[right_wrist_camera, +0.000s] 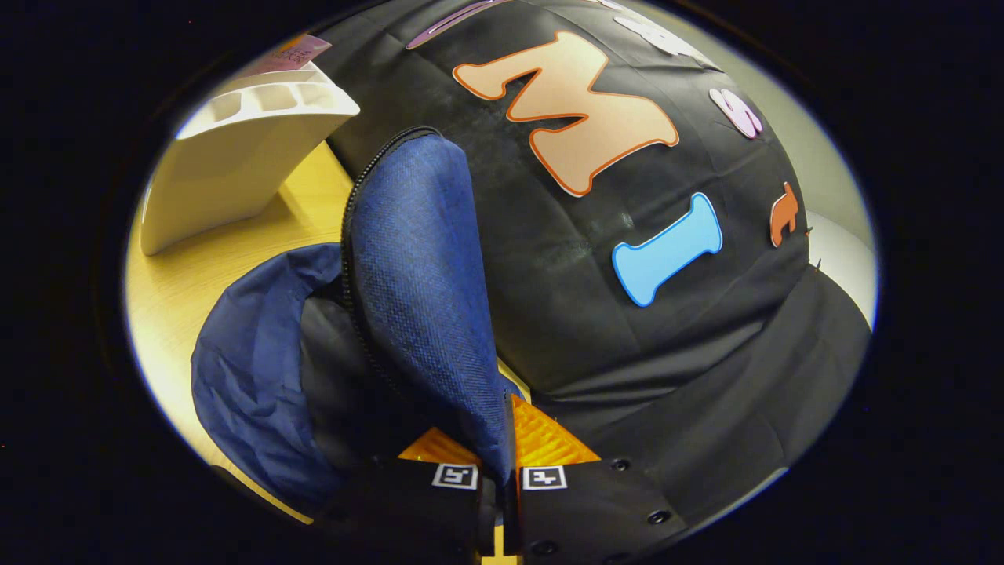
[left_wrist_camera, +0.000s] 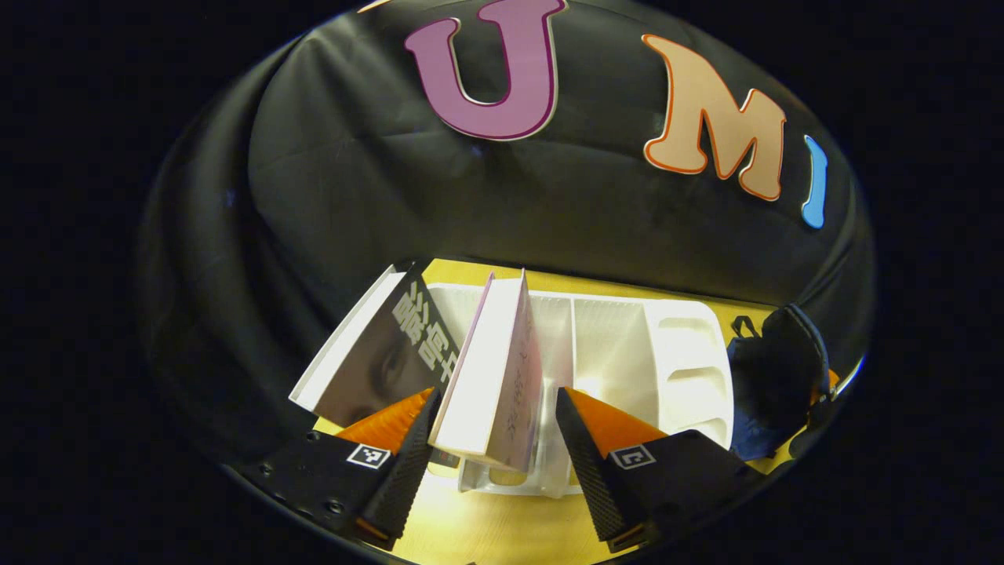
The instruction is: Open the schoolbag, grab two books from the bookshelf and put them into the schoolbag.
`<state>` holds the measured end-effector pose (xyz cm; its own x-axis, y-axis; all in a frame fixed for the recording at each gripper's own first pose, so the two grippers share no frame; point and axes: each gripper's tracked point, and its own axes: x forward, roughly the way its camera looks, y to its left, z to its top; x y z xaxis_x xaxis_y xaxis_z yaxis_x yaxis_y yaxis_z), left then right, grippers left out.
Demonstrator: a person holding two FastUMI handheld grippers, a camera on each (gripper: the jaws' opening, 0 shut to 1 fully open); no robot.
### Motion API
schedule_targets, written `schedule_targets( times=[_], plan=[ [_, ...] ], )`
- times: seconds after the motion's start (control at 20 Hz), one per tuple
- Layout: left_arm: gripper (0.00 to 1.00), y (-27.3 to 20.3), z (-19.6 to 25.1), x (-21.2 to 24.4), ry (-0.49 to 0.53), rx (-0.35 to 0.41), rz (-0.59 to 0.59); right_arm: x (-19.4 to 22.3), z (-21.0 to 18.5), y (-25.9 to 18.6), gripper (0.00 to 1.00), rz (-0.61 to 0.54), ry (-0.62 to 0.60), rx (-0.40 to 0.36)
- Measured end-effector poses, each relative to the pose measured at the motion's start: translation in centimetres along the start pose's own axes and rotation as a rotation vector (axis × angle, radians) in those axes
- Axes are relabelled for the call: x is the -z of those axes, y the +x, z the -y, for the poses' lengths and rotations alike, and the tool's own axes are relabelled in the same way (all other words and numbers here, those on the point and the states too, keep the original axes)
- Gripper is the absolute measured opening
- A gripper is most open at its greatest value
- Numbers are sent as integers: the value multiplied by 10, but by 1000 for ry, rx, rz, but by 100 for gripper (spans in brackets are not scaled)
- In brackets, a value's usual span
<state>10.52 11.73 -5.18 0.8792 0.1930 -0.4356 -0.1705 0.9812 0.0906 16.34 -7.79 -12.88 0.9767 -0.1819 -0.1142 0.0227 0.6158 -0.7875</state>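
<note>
A white bookshelf (left_wrist_camera: 627, 345) stands on the yellow table, holding two books. The pale book with a pink cover (left_wrist_camera: 502, 369) stands upright between the fingers of my left gripper (left_wrist_camera: 496, 392), which is open, with a gap on its right side. A dark-covered book (left_wrist_camera: 384, 353) leans to the left of it. The blue schoolbag (left_wrist_camera: 776, 377) sits to the right of the shelf. In the right gripper view my right gripper (right_wrist_camera: 502, 439) is shut on the schoolbag's flap (right_wrist_camera: 423, 275), holding it up so that the zip edge and the dark inside (right_wrist_camera: 337, 377) show.
The wooden table (right_wrist_camera: 196, 267) runs between the schoolbag and the end of the bookshelf (right_wrist_camera: 235, 149). The shelf's right-hand compartments (left_wrist_camera: 690, 361) hold nothing. The black cloth wall stands close behind the shelf and the bag.
</note>
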Motion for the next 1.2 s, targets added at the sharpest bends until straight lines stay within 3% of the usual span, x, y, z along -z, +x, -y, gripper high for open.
schedule_targets(
  times=[0.4,0.55,0.7,0.8,0.95,1.05,1.2],
  plan=[
    [85,13,9,4,57,114,-250,3,3,4,5,1,26,-13],
    [85,23,6,4,66,137,-345,3,5,3,5,4,28,-15],
    [78,25,4,6,71,151,-461,5,5,3,7,7,27,-19],
    [81,26,10,10,46,169,-542,4,5,3,5,8,27,-21],
    [77,31,14,19,-6,169,-652,5,5,3,5,9,32,-24],
    [70,37,13,25,-3,157,-699,4,5,2,5,10,34,-26],
    [69,44,15,28,16,148,-743,5,5,2,5,11,33,-30]
  ],
)
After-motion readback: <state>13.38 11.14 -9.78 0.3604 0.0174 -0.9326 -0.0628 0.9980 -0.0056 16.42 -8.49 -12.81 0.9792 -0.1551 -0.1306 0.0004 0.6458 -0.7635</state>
